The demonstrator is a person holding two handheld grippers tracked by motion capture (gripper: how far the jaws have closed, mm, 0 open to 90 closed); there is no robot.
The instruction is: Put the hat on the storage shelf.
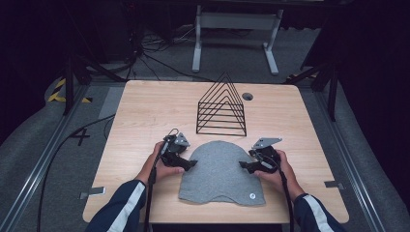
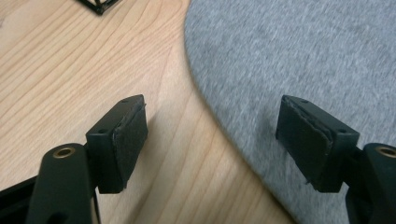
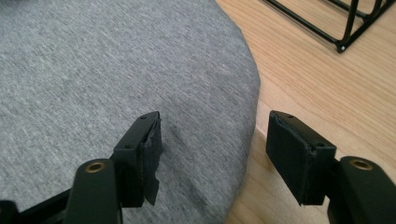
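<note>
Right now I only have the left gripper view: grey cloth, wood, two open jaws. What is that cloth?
Observer: A grey beanie, flat on the table.
Operator: Where's the right gripper?
Observer: The right gripper is at the beanie's opposite edge, jaws open, straddling the rim.
Operator: The black bit at my top edge?
Observer: A black wire rack, standing behind the beanie, apart from it.

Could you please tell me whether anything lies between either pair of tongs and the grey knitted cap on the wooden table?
Nothing visible does. The left tongs stand open at the grey knitted cap's left edge, and the right tongs stand open at its right edge. The black wire rack stands apart, farther back on the wooden table.
</note>
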